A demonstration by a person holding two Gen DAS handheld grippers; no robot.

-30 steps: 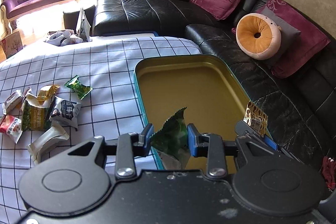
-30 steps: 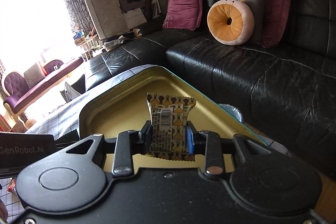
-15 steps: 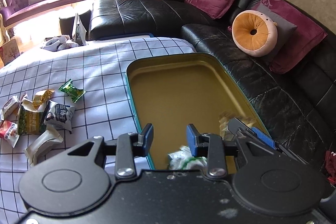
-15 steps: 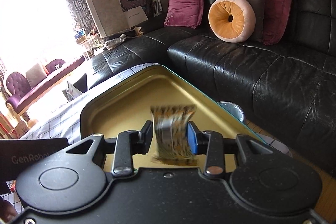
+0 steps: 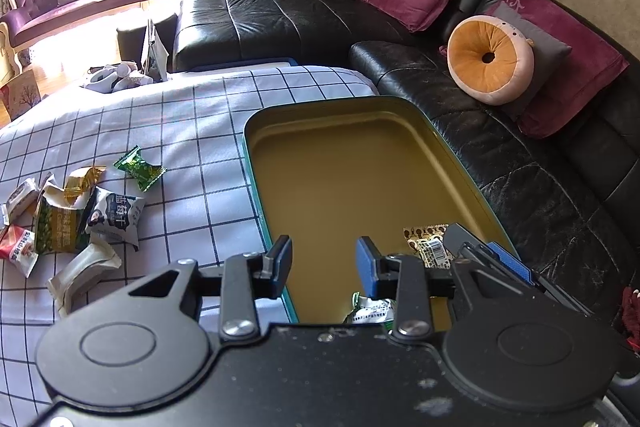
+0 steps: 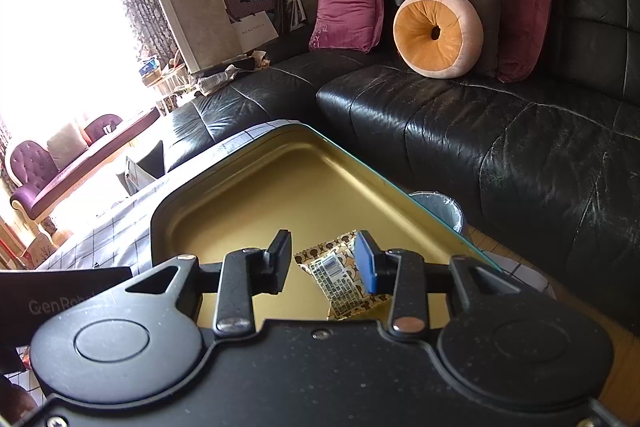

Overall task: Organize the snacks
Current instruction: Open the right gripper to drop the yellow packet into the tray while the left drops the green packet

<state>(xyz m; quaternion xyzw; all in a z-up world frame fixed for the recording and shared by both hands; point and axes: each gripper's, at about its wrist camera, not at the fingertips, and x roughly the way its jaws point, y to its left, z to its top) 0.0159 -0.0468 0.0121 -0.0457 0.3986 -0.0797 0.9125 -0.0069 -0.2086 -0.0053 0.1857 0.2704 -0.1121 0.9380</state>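
Note:
A gold-lined tin (image 5: 256, 183) with a teal rim stands on the checked cloth. My left gripper (image 5: 323, 259) is open over its near end, and nothing is between the pads. A green and white packet (image 5: 370, 311) lies on the tin floor just below it. My right gripper (image 6: 322, 257) is open too, and a brown patterned packet (image 6: 344, 279) lies flat in the tin (image 6: 160, 223) under its fingers. That same brown packet (image 5: 428, 245) shows at the tin's near right corner in the left wrist view. Several loose snack packets (image 5: 116, 217) are heaped on the cloth to the left.
A green candy (image 5: 140, 167) lies apart from the heap. The checked tablecloth (image 5: 192, 131) covers the table. A black leather sofa (image 6: 500, 147) with magenta cushions and a round orange pillow (image 5: 490, 61) wraps the far and right sides. A lined bin (image 6: 440, 211) stands beyond the tin.
Both grippers let go. The green packet fell from the left jaws into the tin, and the brown patterned packet dropped from the right jaws onto the tin floor.

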